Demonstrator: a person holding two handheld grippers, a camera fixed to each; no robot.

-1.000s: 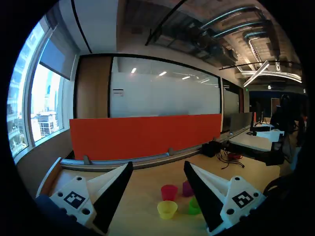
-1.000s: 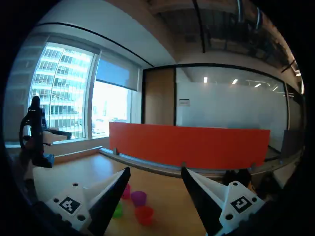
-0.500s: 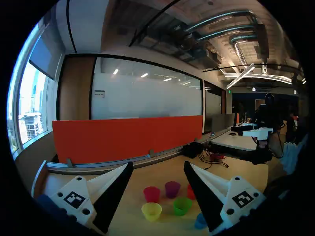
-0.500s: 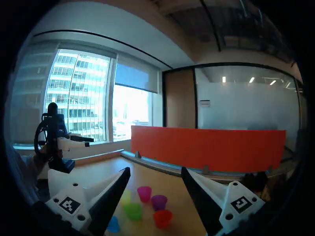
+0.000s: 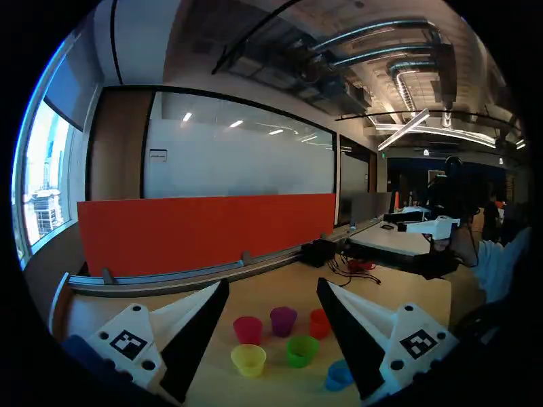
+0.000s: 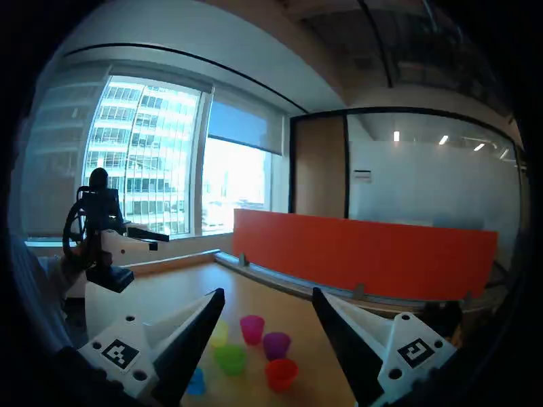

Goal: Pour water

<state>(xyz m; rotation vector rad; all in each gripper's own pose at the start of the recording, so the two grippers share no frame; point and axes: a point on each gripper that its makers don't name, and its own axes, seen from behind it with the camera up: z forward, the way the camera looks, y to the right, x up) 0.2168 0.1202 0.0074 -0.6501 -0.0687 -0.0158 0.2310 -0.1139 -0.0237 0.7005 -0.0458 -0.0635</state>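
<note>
We hold the left gripper (image 5: 271,281) and right gripper (image 6: 267,290) open, empty; upright plastic cups (image 5: 283,321) stand ahead at 6 o'clock.

Office. Light wood tabletop (image 5: 285,288), orange divider panel (image 5: 203,230) along its far edge, frosted glass wall (image 5: 237,163) behind. Tall windows (image 6: 142,169), bright daylight. Exposed ducts (image 5: 380,41) overhead.

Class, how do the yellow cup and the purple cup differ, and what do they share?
Colour: the yellow cup is pale yellow, the purple cup dark purple. Place: in the left gripper view the yellow cup stands in the nearer row beside the green cup; the purple cup stands in the farther row between the pink cup and the red cup. Both stand upright, mouth up, on the wooden table.
</note>
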